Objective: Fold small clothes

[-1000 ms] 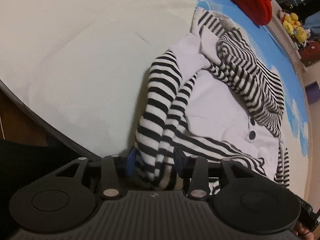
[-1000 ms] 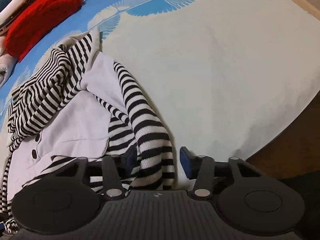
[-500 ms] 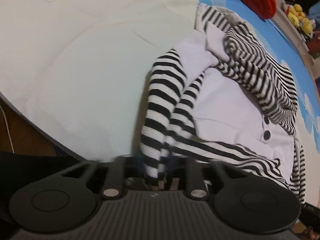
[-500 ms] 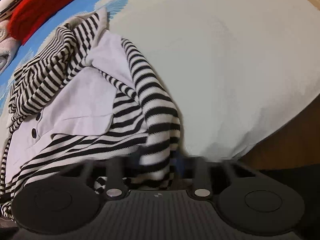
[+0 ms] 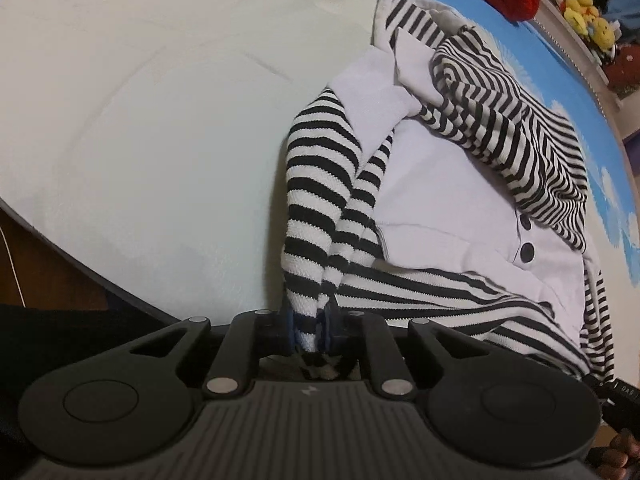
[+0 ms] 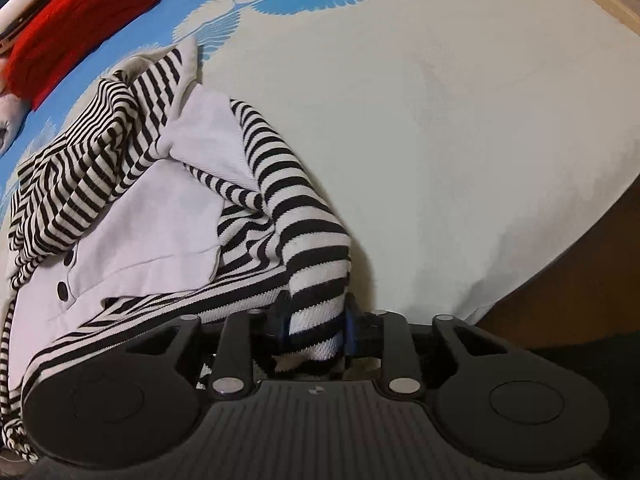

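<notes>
your left gripper (image 5: pixel 310 330) has just eased a touch wider but pinches a striped sleeve (image 5: pixel 316 208) between its blue pads. your right gripper (image 6: pixel 316 328) has just widened too, and its pads clamp the striped sleeve end (image 6: pixel 316 264). the striped garment (image 6: pixel 132 216) lies rumpled on the bedspread (image 6: pixel 440 120), spreading toward ten o'clock in the right view, two o'clock in the left.

One striped garment (image 5: pixel 460 184), one red knit (image 6: pixel 80 28), perhaps three plush toys (image 5: pixel 588 16).
</notes>
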Motion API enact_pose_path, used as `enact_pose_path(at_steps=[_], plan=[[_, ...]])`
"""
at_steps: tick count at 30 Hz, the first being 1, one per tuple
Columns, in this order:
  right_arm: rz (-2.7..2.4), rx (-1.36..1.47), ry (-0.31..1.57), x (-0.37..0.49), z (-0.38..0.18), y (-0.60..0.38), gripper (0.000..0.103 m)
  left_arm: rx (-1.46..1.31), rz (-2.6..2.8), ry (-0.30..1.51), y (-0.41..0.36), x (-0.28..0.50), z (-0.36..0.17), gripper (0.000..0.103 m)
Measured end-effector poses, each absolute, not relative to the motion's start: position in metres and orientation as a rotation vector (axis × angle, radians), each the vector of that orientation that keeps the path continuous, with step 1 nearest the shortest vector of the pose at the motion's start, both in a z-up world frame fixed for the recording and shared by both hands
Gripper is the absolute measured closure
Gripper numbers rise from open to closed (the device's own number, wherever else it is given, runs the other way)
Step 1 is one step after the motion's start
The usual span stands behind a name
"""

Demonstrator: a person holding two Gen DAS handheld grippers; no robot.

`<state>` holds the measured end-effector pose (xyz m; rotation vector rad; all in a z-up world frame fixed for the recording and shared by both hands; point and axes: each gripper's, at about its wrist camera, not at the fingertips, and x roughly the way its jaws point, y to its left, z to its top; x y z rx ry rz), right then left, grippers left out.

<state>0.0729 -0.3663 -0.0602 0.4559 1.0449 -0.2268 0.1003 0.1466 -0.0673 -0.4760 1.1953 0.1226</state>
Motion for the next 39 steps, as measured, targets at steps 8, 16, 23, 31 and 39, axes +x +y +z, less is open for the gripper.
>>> enact_pose_path(at_steps=[8, 16, 23, 31, 39], plan=[[-0.196, 0.417, 1.050, 0.075, -0.061, -0.359, 0.078, -0.457, 0.123, 1.186, 0.145, 0.100, -0.066, 0.090], [-0.182, 0.397, 1.078, 0.077, -0.064, -0.356, 0.075, -0.424, 0.119, 1.207, 0.141, 0.102, -0.069, 0.089], [-0.180, 0.379, 1.080, 0.076, -0.063, -0.356, 0.076, -0.412, 0.116, 1.210, 0.139, 0.102, -0.070, 0.089], [-0.177, 0.378, 1.091, 0.077, -0.064, -0.355, 0.075, -0.420, 0.119, 1.221, 0.143, 0.099, -0.071, 0.080], [-0.174, 0.355, 1.100, 0.078, -0.064, -0.354, 0.075, -0.395, 0.113, 1.229, 0.140, 0.099, -0.071, 0.080]])
